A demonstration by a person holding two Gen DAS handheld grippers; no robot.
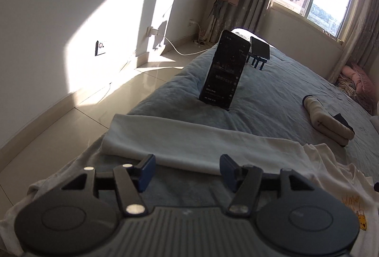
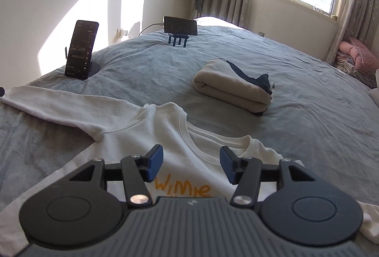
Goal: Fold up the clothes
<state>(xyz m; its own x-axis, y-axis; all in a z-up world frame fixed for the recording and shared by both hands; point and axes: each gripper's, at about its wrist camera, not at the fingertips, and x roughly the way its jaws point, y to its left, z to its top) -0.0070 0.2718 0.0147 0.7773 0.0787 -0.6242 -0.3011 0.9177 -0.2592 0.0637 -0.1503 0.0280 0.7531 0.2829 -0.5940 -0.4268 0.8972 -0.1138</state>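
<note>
white sweatshirt [image 2: 151, 129] lies face-up and spread on the grey bedspread [image 2: 308, 129], orange print toward the camera, collar away from it. its one sleeve [image 1: 180, 138] is stretched straight out to the side, unfolded. right-hand edge of the shirt looks bunched; can't tell from here if that sleeve is tucked in.

a beige garment [image 2: 236, 88] sits folded into a block further up the bed, well apart from the shirt. so 1 item is folded, 1 is flat.

left gripper [image 1: 187, 170]: jaws wide apart, nothing in them, hovering just short of the outstretched sleeve. right gripper [image 2: 190, 165]: jaws wide apart, empty, over the chest below the collar.

my read: step in hand is the white shirt, at the sleeve-in stage. next move likely needs the left tool to pinch the sleeve near its cuff end and carry it across the chest. fabric is thin, so grab 1 layer cleanly, no bedspread.

2 phones on stands, upright phone [image 2: 81, 49] and landscape phone [image 2: 180, 25], are clear of the work.
</note>
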